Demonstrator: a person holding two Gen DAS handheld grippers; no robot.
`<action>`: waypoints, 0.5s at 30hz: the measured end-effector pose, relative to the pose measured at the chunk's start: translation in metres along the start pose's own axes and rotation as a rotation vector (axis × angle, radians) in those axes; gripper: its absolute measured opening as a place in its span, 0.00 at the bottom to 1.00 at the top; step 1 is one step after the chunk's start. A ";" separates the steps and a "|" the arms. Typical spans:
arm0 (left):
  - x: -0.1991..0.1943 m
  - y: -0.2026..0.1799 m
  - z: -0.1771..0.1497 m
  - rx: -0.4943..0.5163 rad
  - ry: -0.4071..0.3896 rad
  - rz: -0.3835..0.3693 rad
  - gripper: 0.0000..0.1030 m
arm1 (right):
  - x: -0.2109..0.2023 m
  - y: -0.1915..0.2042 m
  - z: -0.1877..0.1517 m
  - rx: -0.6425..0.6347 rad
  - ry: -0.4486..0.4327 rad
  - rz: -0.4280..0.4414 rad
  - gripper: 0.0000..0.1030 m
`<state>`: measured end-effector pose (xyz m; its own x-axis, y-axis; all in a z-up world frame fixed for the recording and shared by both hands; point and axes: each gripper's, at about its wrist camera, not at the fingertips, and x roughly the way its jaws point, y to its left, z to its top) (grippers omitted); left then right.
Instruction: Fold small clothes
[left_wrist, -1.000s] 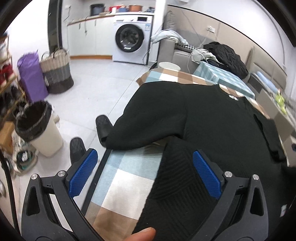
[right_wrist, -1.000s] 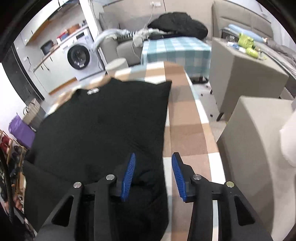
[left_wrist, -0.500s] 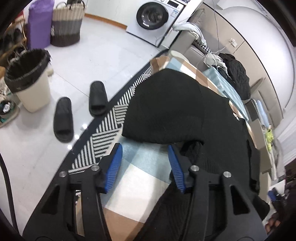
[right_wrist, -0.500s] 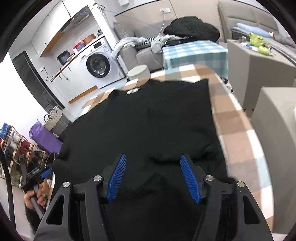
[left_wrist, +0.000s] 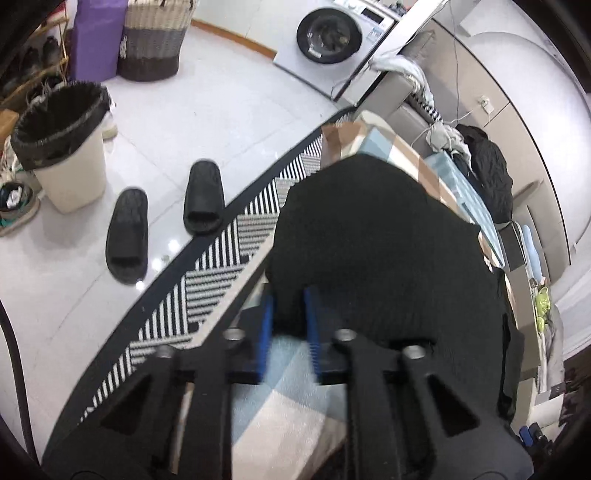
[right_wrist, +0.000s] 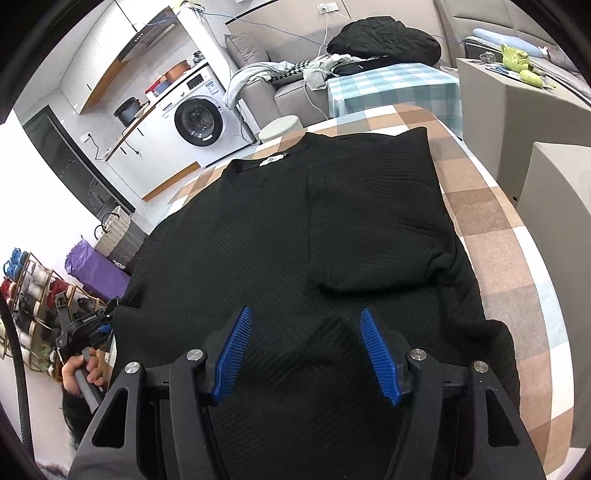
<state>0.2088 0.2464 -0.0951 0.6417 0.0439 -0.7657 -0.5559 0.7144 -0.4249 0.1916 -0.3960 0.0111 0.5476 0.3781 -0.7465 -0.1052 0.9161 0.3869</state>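
A black knit sweater (right_wrist: 258, 236) lies flat on a table with a checked cloth (right_wrist: 491, 229), collar at the far end. One sleeve (right_wrist: 373, 221) is folded in over the body. The other sleeve (left_wrist: 369, 240) drapes over the table's left edge. My left gripper (left_wrist: 290, 314) is shut on the near edge of that sleeve, with black fabric pinched between its blue pads. It also shows in the right wrist view as the left gripper (right_wrist: 105, 325), held by a hand (right_wrist: 81, 369). My right gripper (right_wrist: 308, 354) hovers open over the sweater's lower body, holding nothing.
Left of the table lie a striped rug (left_wrist: 221, 266), two black slippers (left_wrist: 166, 218) and a lined bin (left_wrist: 62, 144). A washing machine (left_wrist: 332, 37), basket (left_wrist: 155, 40) and purple bag (left_wrist: 96, 37) stand beyond. Grey blocks (right_wrist: 554, 199) stand right of the table.
My left gripper dropped toward the hanging sleeve's edge and closed from wide open onto it. My right gripper swung from the table's right edge to over the sweater, and its jaws widened.
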 end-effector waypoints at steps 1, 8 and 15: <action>-0.003 -0.002 0.002 0.012 -0.018 0.003 0.05 | 0.000 -0.001 -0.001 0.005 0.000 -0.002 0.61; -0.032 -0.059 0.022 0.185 -0.167 0.010 0.05 | -0.002 -0.007 -0.004 0.025 -0.009 0.015 0.61; -0.038 -0.204 0.014 0.502 -0.212 -0.137 0.05 | -0.011 -0.015 -0.013 0.054 -0.030 0.020 0.61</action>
<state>0.3055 0.1082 0.0272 0.8114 0.0303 -0.5837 -0.1741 0.9659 -0.1918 0.1767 -0.4120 0.0066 0.5705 0.3916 -0.7220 -0.0717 0.8994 0.4311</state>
